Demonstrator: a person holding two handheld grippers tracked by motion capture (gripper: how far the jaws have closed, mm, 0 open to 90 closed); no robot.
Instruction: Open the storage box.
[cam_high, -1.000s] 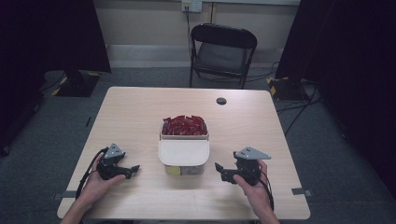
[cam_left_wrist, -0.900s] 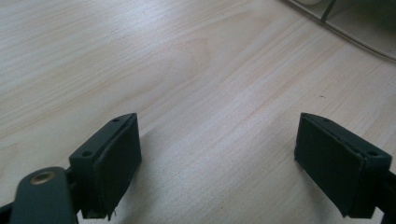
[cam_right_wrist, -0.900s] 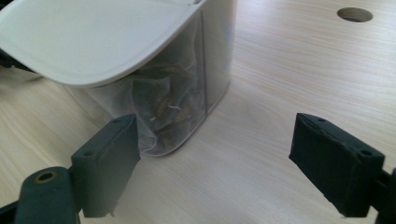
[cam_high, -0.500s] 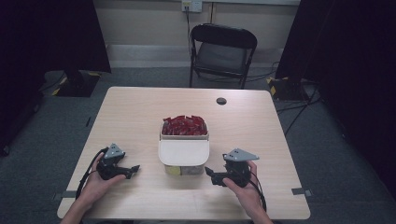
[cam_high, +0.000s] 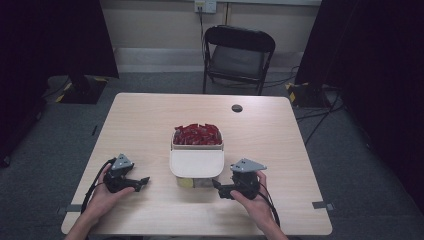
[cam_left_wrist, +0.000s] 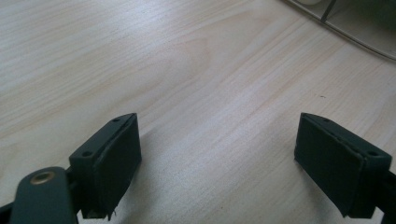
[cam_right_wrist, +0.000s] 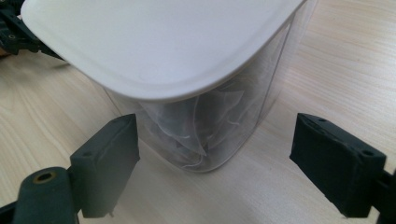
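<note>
A clear container (cam_high: 196, 176) stands mid-table, its near half under a white lid (cam_high: 196, 162) and its far half filled with red packets (cam_high: 197, 134). In the right gripper view the lid (cam_right_wrist: 154, 42) overhangs the clear wall (cam_right_wrist: 210, 126), with pale translucent sachets (cam_right_wrist: 196, 121) behind it. My right gripper (cam_high: 216, 186) is open at the container's near right corner, its jaws (cam_right_wrist: 217, 163) wide apart and just short of the wall. My left gripper (cam_high: 144, 181) rests left of the container, open (cam_left_wrist: 219, 163) over bare wood, nothing between its jaws.
The wooden table (cam_high: 150, 120) has a small black disc (cam_high: 237, 108) at its far right. A black folding chair (cam_high: 239, 55) stands beyond the far edge. The container's edge (cam_left_wrist: 345, 18) shows at the top right of the left gripper view.
My right gripper has slid left, closing in on the container's near right corner. The left gripper has stayed put.
</note>
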